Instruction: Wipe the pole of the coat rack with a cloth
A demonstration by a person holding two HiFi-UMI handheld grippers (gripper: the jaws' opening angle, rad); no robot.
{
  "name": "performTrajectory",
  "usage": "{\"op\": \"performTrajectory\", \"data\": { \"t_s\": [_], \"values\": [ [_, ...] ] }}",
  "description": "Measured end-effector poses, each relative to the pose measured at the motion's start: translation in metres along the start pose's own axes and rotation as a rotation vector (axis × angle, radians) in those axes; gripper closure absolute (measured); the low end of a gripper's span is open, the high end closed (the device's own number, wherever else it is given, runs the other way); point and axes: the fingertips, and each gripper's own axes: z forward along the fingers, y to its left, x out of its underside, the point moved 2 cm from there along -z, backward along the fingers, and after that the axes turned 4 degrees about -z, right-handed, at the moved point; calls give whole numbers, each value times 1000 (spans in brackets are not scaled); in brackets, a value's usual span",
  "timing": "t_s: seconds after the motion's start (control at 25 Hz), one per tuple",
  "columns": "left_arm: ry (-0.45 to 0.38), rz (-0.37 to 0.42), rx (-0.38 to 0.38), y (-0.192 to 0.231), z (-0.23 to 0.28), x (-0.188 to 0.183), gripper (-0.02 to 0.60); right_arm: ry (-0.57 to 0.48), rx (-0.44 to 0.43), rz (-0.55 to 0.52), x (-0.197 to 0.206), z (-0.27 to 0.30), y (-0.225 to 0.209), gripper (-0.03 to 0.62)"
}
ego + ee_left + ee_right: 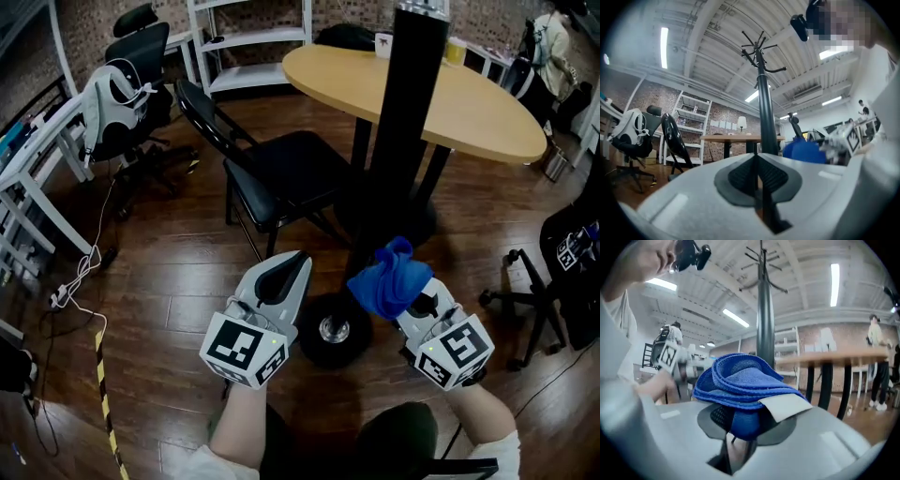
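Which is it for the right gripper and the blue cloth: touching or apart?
Touching. The right gripper view shows the right gripper shut on the blue cloth, with a fold pinched between its jaws.

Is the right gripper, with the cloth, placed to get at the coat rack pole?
Probably yes: the right gripper holds the blue cloth close beside the pole, nothing visibly between them.

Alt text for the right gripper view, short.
The right claw is shut on a folded blue cloth with a white tag. Beyond it the coat rack's dark pole rises to its hooks; a wooden table stands at right.
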Motion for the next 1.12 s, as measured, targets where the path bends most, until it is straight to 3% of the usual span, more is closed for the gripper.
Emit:
{"op": "performTrajectory", "data": {
  "t_s": [0.12,0.24,0.36,0.44,0.52,0.64,0.84,0.92,1.04,1.12],
  "values": [
    [2,19,33,-13,7,0,568,-155,-42,-53,-145,10,5,494],
    [45,3,101,-25,12,9,568,-269,-47,-99,-254,22,3,494],
    [59,-24,75,-11,7,14,568,-289,-50,-161,-304,47,-2,494],
    [44,-27,37,2,-1,8,568,-271,3,-134,-292,56,-13,494],
    [35,-38,7,11,-12,1,568,-225,54,-109,-243,58,-14,494],
    [31,-31,-34,24,-25,-1,568,-123,74,-87,-124,59,9,494],
    [1,-41,-115,47,-39,-6,568,168,94,70,149,86,42,494],
    [-11,-49,-133,51,-43,-7,568,266,107,67,242,95,61,494],
    [-17,-57,-124,51,-44,-6,568,385,130,-5,342,102,86,494],
    [-16,-68,-120,50,-43,-2,568,462,182,83,402,94,88,494]
  ]
}}
